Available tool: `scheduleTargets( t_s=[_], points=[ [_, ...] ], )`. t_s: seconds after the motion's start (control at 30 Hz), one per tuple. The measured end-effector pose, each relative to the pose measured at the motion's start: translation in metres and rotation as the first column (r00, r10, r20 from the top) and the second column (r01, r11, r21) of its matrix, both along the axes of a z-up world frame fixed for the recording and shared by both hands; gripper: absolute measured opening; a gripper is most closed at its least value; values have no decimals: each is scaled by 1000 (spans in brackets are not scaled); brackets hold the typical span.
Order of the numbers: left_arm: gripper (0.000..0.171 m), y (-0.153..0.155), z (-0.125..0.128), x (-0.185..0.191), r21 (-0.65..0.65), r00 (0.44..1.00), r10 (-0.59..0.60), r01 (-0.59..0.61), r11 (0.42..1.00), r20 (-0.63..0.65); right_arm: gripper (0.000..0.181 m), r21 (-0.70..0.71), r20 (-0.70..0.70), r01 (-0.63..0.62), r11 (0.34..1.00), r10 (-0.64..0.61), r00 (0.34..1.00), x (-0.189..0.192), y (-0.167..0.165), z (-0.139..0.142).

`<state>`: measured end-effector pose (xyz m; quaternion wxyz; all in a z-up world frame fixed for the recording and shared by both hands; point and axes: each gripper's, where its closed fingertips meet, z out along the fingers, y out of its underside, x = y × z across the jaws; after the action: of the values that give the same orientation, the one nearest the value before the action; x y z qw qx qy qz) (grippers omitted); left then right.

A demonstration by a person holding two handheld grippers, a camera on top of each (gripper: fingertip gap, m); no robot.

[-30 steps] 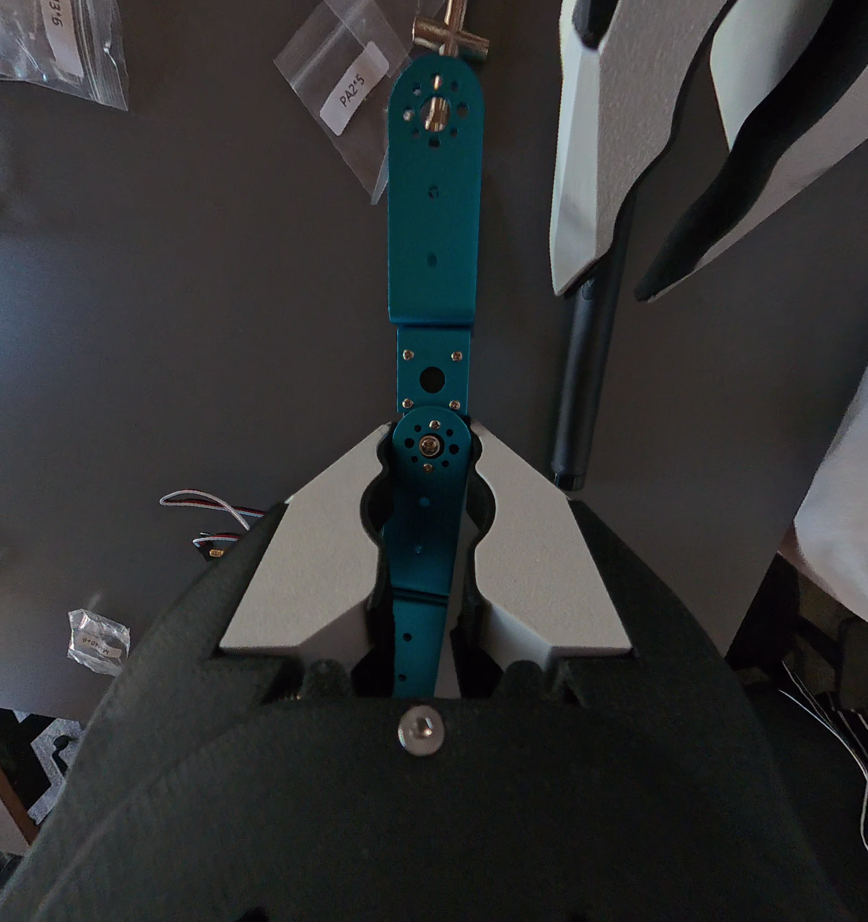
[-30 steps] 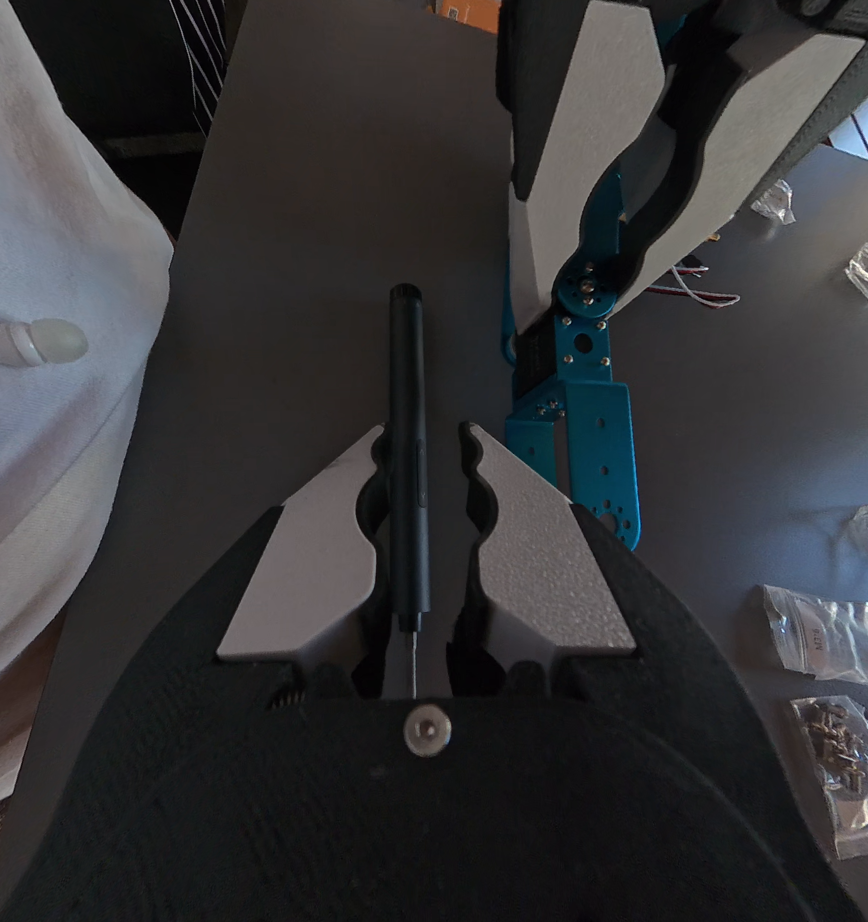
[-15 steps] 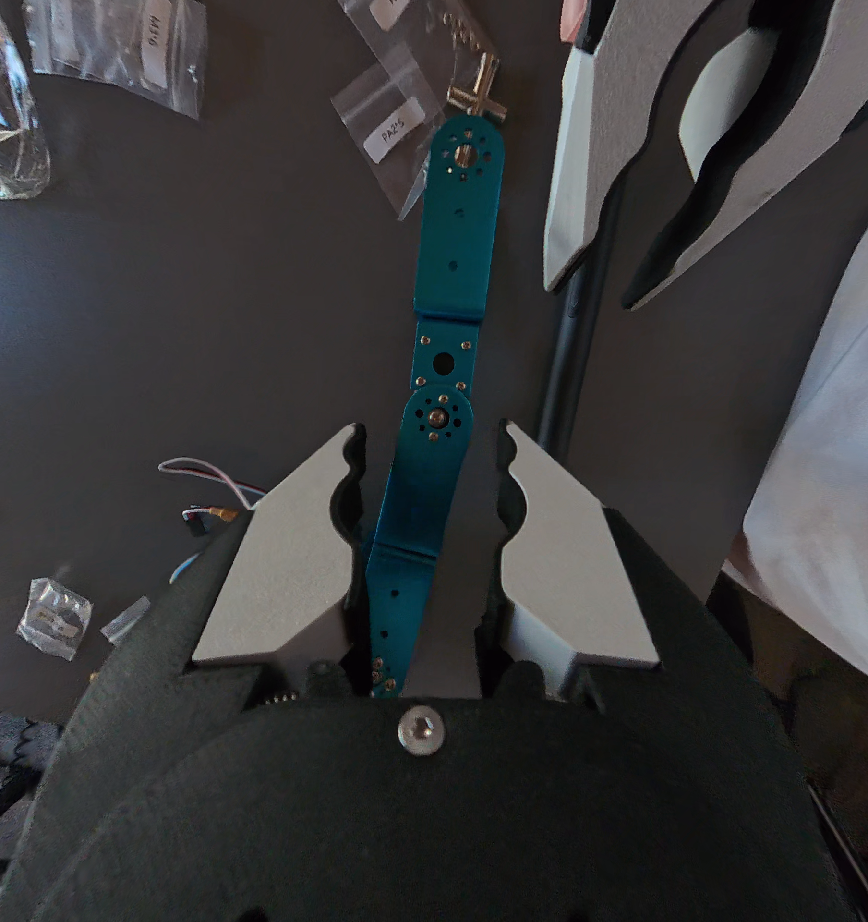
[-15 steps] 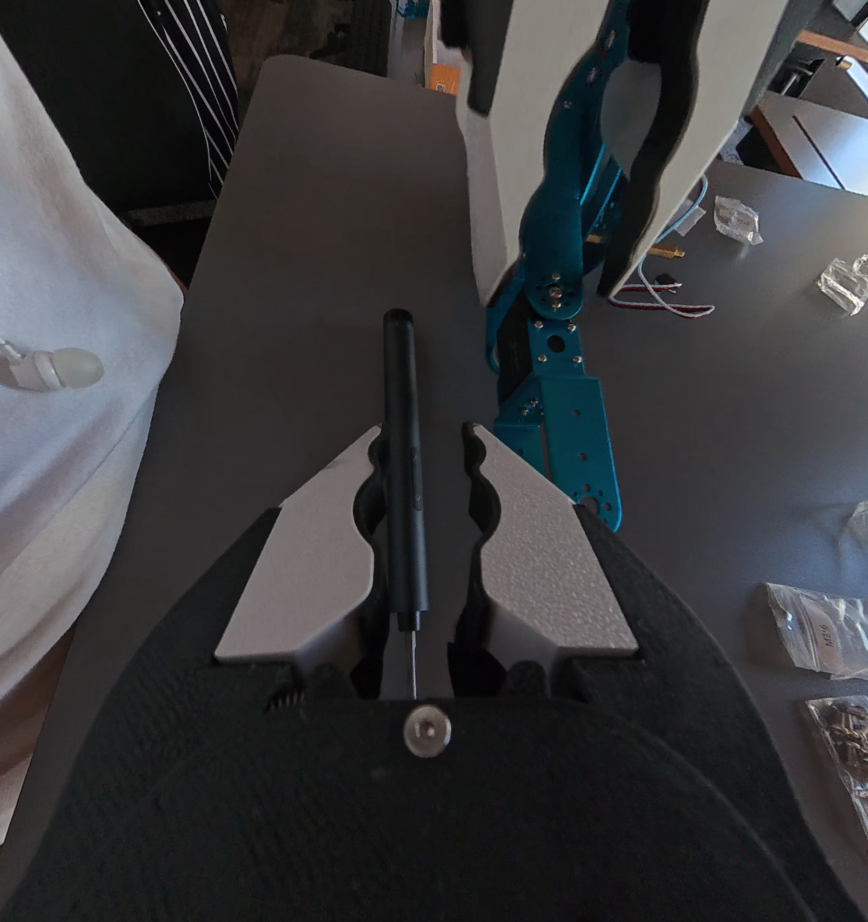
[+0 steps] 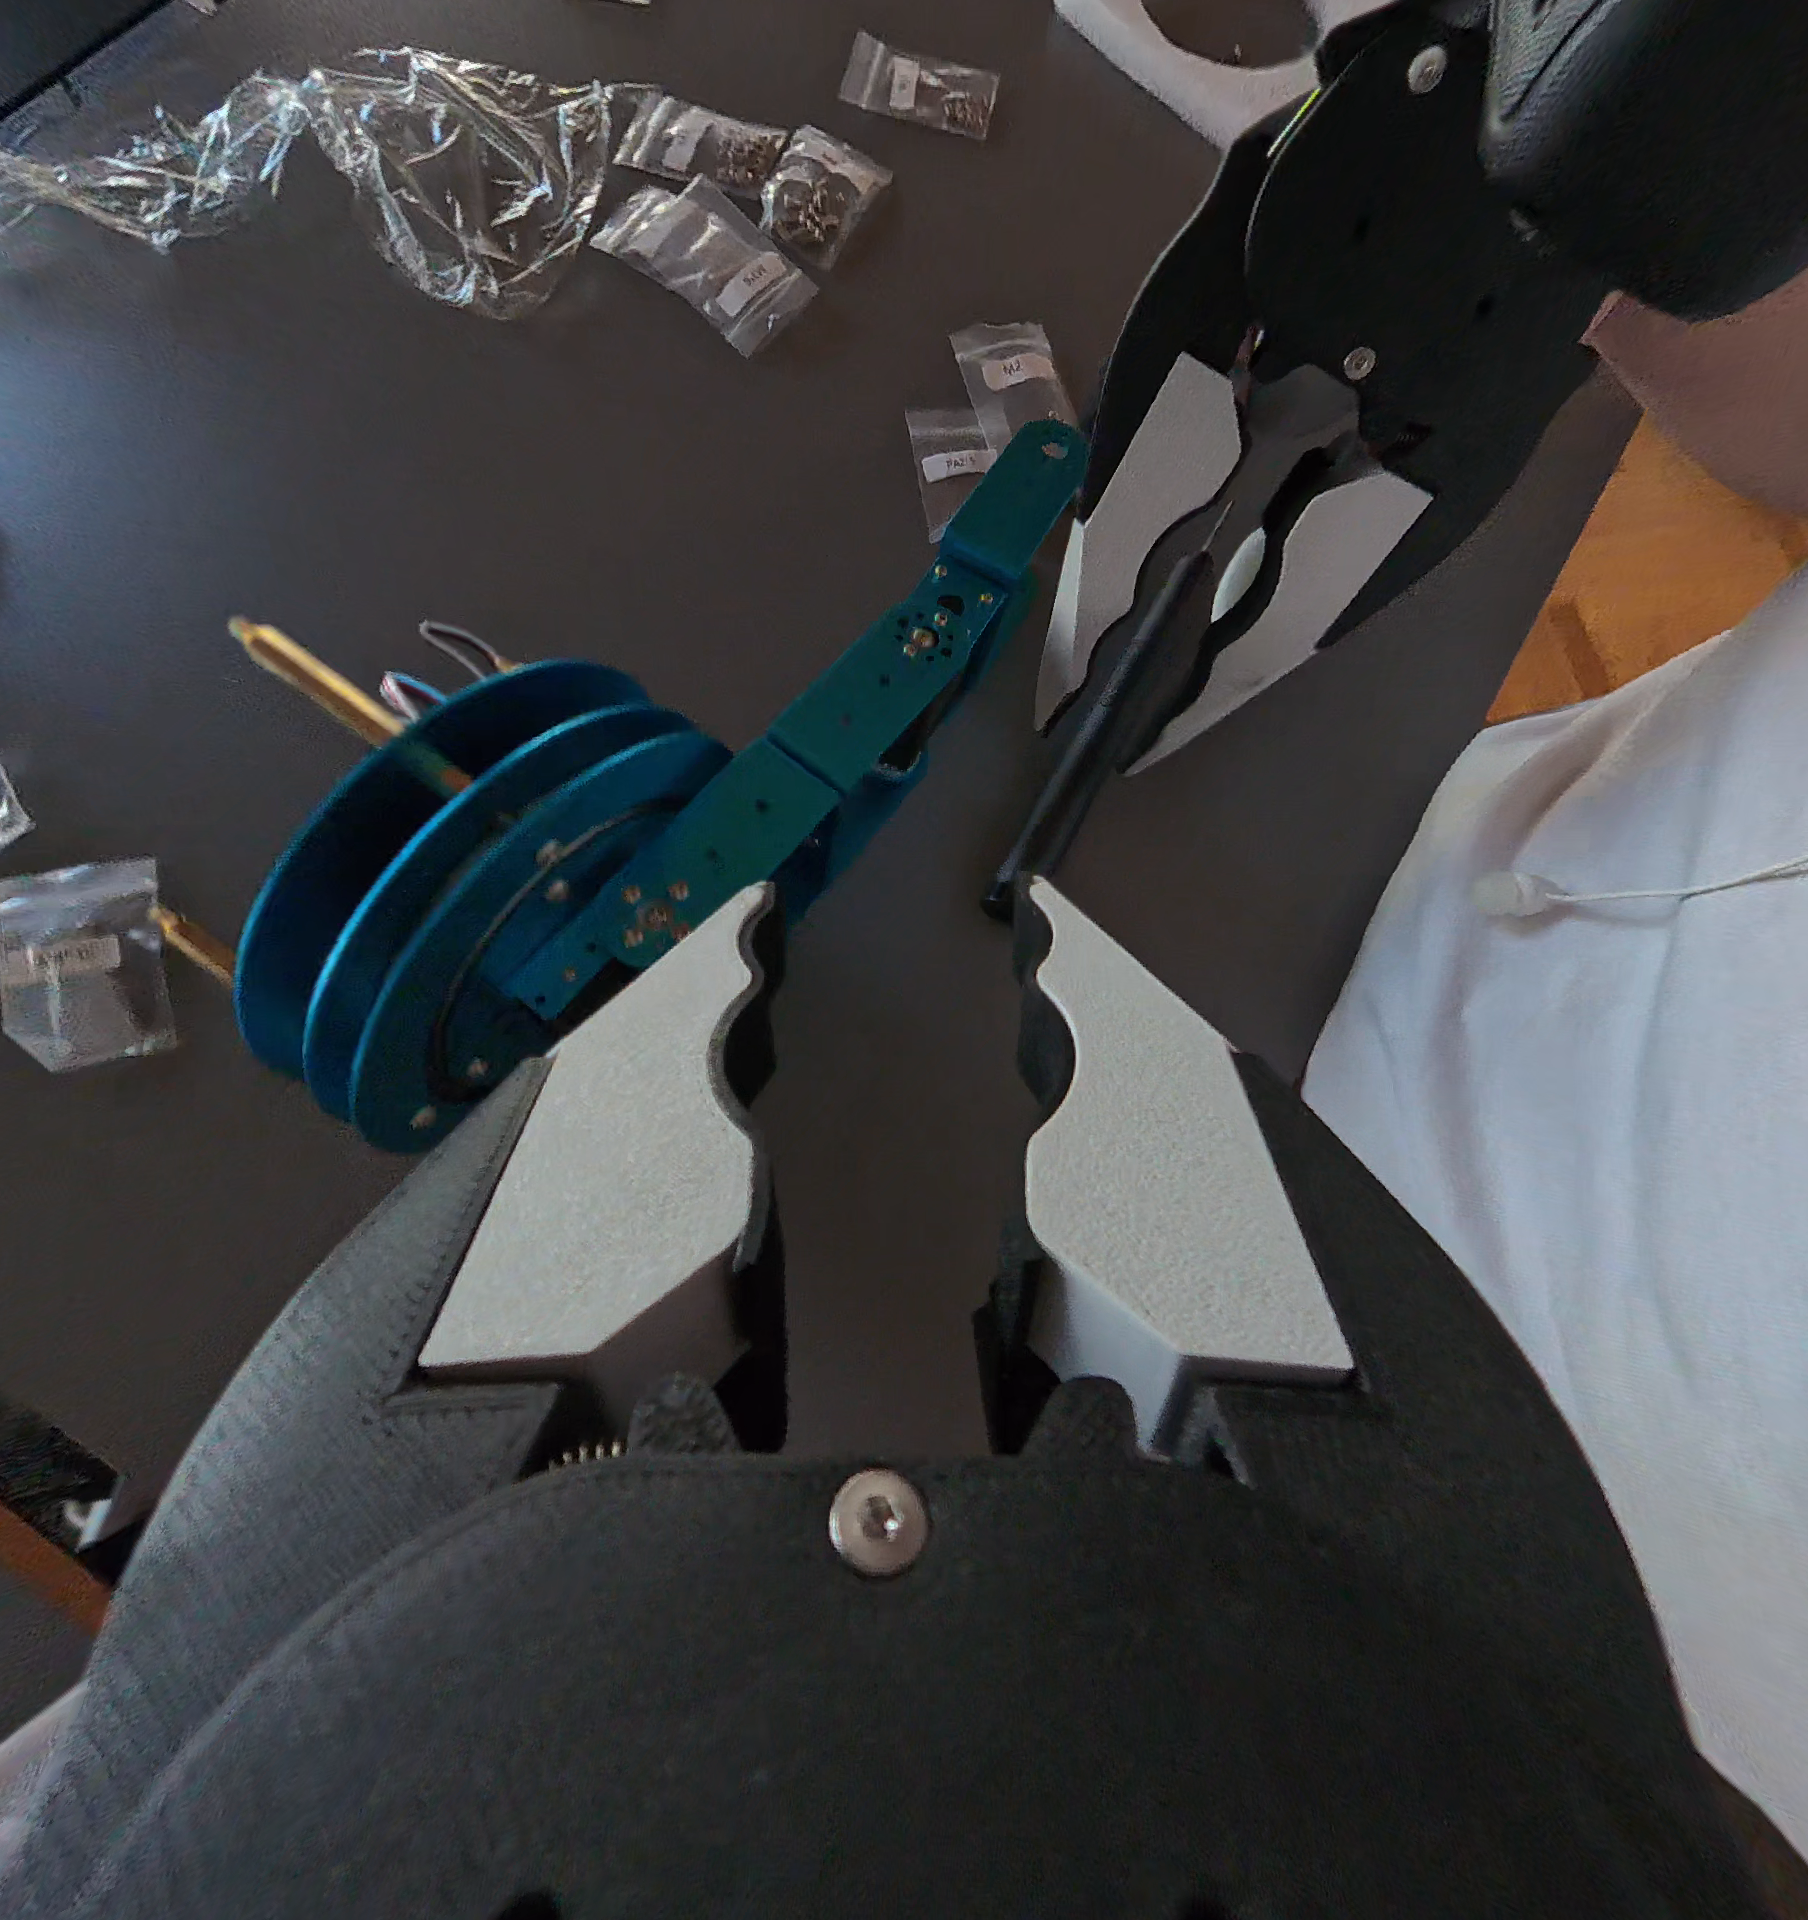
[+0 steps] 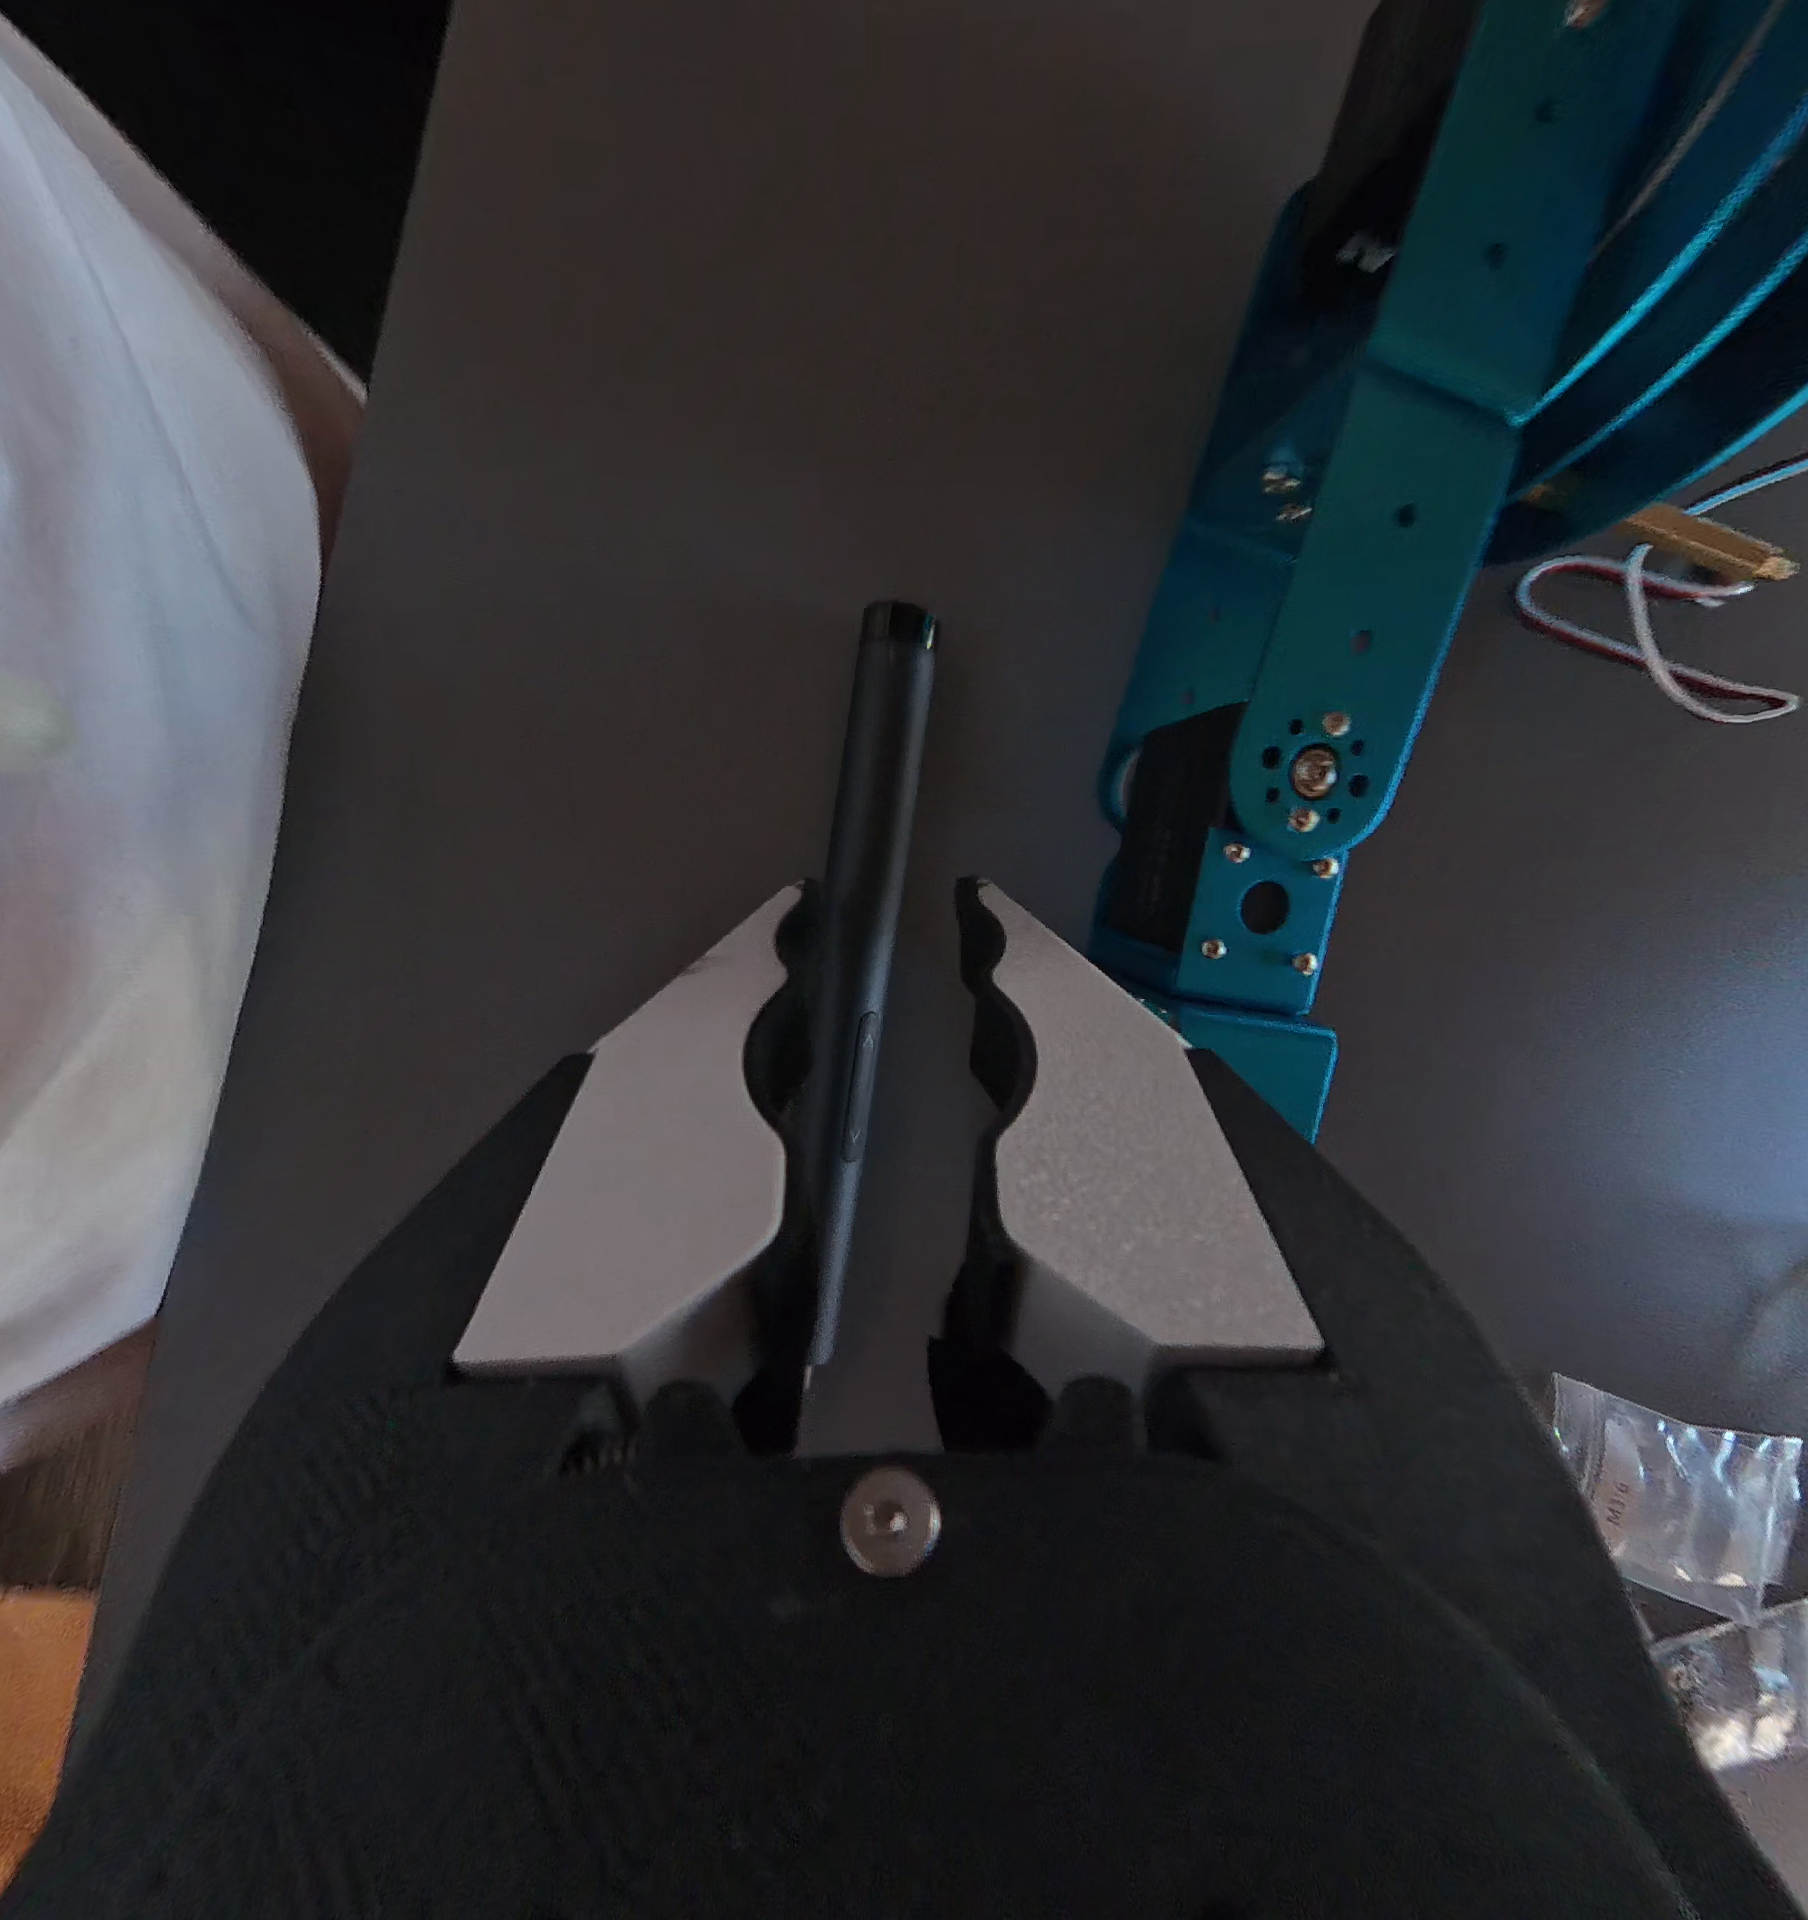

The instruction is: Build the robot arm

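My left gripper (image 5: 895, 902) is open and empty above the dark table (image 5: 464, 468). A blue metal arm assembly (image 5: 526, 883) with round discs lies on the table just left of its left finger. My right gripper (image 6: 884, 885) is shut on a black pen-shaped screwdriver (image 6: 874, 790), which points forward along its fingers. In the left wrist view the right gripper (image 5: 1092, 743) hangs at the upper right, and the screwdriver (image 5: 1045, 821) slants down toward my left fingertips. The blue assembly (image 6: 1399, 540) lies to the right of my right gripper.
Small clear bags of screws (image 5: 734, 260) and crumpled plastic wrap (image 5: 443, 156) lie at the far side. Another bag (image 5: 79, 956) and brass standoffs (image 5: 308, 675) lie left. Wires (image 6: 1658, 665) and more bags (image 6: 1700, 1496) lie right. A person in a white shirt (image 5: 1606, 1039) stands at the table edge. The grippers' ends are close to 12 centimetres from one another.
My left gripper has opened, let go of the blue arm and drawn back to the right. The assembly now lies to its left. The right gripper still holds the screwdriver.
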<state>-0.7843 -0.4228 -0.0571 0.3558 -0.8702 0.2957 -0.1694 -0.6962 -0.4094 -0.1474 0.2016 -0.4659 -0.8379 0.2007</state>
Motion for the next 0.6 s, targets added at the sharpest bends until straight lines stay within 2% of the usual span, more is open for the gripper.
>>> scheduleTargets(
  t_s=[0.03,0.17,0.27,0.37,0.5,0.6],
  points=[
    [43,-6,-1,-3,3,999,17,-17,1000,27,22,10,43,-10,1000,9,999,2,0,-3],
    [40,-27,-7,-16,16,993,53,-55,998,102,23,-2,152,16,1000,-15,988,7,0,-9],
    [38,-35,-12,-20,11,986,53,-55,998,160,24,6,262,32,999,-33,964,16,0,-20],
    [36,-40,-17,-18,1,979,22,-23,1000,203,18,-25,309,79,997,-68,949,16,-2,-22],
    [37,-42,-24,-16,14,978,-11,8,1000,209,17,-22,254,111,994,-102,962,19,-4,-18],
    [37,-46,-25,-9,39,970,-36,28,999,241,17,-133,115,194,972,-179,977,19,-5,5]
  ],
)
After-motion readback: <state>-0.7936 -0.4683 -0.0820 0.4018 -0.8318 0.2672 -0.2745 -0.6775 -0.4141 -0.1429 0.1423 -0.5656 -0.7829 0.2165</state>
